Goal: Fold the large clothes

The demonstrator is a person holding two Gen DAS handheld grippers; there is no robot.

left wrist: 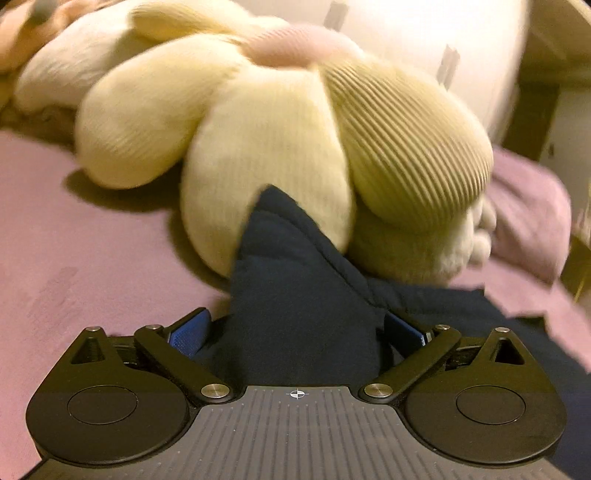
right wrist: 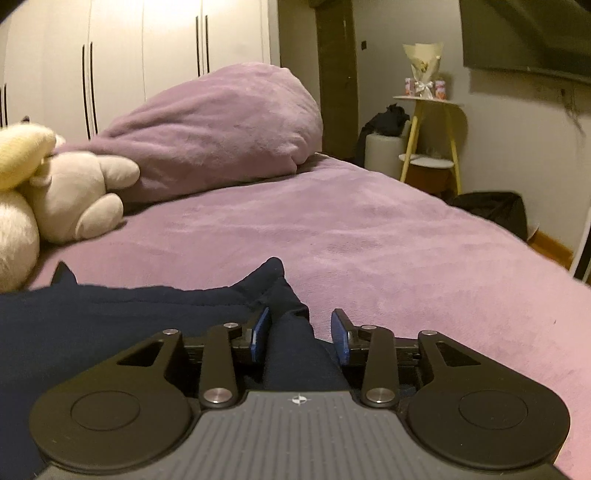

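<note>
The dark blue garment (right wrist: 110,314) is lying on the purple bed (right wrist: 369,240), its far edge reaching the yellow flower cushion (left wrist: 258,129), likely laid flat for folding. The left gripper (left wrist: 295,332) is standing wide open around a raised corner, gripping nothing. The right gripper (right wrist: 301,336) is standing partly open, a ridge of cloth between its pads, seemingly let go.

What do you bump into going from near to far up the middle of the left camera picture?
Left gripper → dark blue garment → cream flower cushion → white wardrobe.
</note>
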